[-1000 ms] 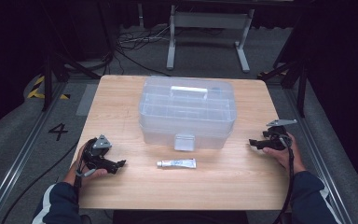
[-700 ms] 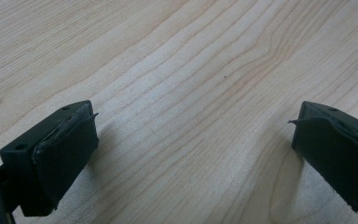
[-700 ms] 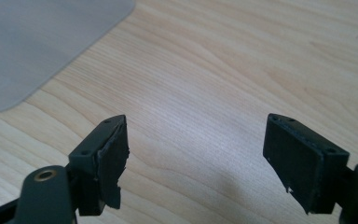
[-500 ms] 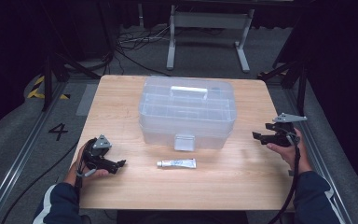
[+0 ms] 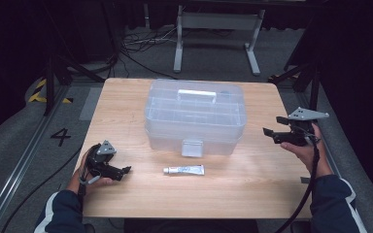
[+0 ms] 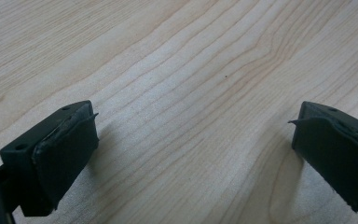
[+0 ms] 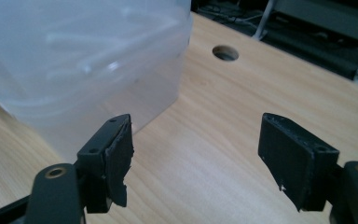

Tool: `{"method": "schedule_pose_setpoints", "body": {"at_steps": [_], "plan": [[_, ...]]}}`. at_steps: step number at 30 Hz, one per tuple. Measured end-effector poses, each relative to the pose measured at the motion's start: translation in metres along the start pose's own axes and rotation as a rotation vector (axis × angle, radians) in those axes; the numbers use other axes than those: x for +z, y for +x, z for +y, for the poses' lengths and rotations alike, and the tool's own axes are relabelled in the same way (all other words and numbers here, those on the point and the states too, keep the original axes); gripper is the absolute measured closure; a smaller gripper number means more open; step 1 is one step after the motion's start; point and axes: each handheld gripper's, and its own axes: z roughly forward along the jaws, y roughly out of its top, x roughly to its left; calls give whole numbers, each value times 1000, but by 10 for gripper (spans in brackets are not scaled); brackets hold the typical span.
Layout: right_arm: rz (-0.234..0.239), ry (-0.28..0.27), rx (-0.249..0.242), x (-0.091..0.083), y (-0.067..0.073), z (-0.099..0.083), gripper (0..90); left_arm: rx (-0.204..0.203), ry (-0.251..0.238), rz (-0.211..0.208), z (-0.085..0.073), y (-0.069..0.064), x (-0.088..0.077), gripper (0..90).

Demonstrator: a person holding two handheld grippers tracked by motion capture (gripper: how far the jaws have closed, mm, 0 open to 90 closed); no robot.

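A clear plastic box (image 5: pixel 195 116) with a closed lid and a front latch (image 5: pixel 191 148) stands in the middle of the wooden table (image 5: pixel 252 179). A small white tube (image 5: pixel 183 170) lies on the wood just in front of the latch. My left gripper (image 5: pixel 124 171) rests low at the table's front left, open, its jaws wide apart over bare wood (image 6: pixel 191 116). My right gripper (image 5: pixel 271 134) is held above the table's right edge, open and empty, pointing toward the box's right side (image 7: pixel 74 60).
A round hole (image 7: pixel 225 52) is cut in the table top near the far right corner. Dark floor with cables and a metal stand (image 5: pixel 218 29) lies beyond the table. Rails run along both sides of the table.
My right gripper has risen and shifted a little to the right, away from the table surface. The left gripper has stayed put.
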Motion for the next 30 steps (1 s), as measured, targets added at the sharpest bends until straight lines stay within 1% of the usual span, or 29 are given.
{"method": "schedule_pose_setpoints", "body": {"at_steps": [1, 5, 6, 9, 11, 12, 13, 14, 15, 18, 19, 21, 22, 23, 25, 26, 29, 30], "plan": [[1, -12, -11, -2, 0, 6, 271, 2, 1, 5, 0, 0, 0, 4], [-1, -27, -19, -6, 0, 15, 271, 1, 1, 5, 0, 0, 0, 4], [-1, -27, -19, -6, 0, 15, 271, 1, 1, 5, 0, 0, 0, 4], [-1, -33, -33, -8, 1, 23, 271, 0, 1, 6, 0, 0, 0, 4], [11, -40, -39, -8, 3, 31, 271, 0, 1, 6, 0, 0, 0, 4], [11, -40, -39, -8, 3, 31, 271, 0, 1, 6, 0, 0, 0, 4], [14, -42, -46, -8, 5, 35, 271, 0, 0, 6, 0, 0, 0, 4], [16, -42, -66, -7, 8, 41, 271, 0, 1, 6, 0, 0, 0, 4], [23, -41, -80, -4, 11, 49, 272, -1, 1, 6, 0, 0, 0, 4], [34, -45, -99, 0, 17, 59, 277, 0, 0, 6, 0, 0, 0, 4], [34, -45, -99, 0, 17, 59, 277, 0, 0, 6, 0, 0, 0, 5], [54, -51, -111, 3, 21, 68, 281, -1, 0, 6, 0, 0, 0, 4], [54, -56, -122, 5, 23, 72, 281, 0, 1, 6, 0, 0, 0, 4], [63, -64, -123, 8, 26, 77, 282, 0, 0, 6, 0, 0, 0, 4], [82, -66, -118, 14, 28, 81, 285, 0, 1, 6, 0, 0, 0, 4], [83, -65, -120, 16, 29, 82, 285, -1, 1, 5, 0, 0, 0, 4], [87, -55, -139, 24, 34, 88, 286, 0, 1, 6, 0, 0, 0, 4], [96, -56, -140, 28, 36, 92, 289, 0, 0, 6, 0, 0, 0, 5]]}}
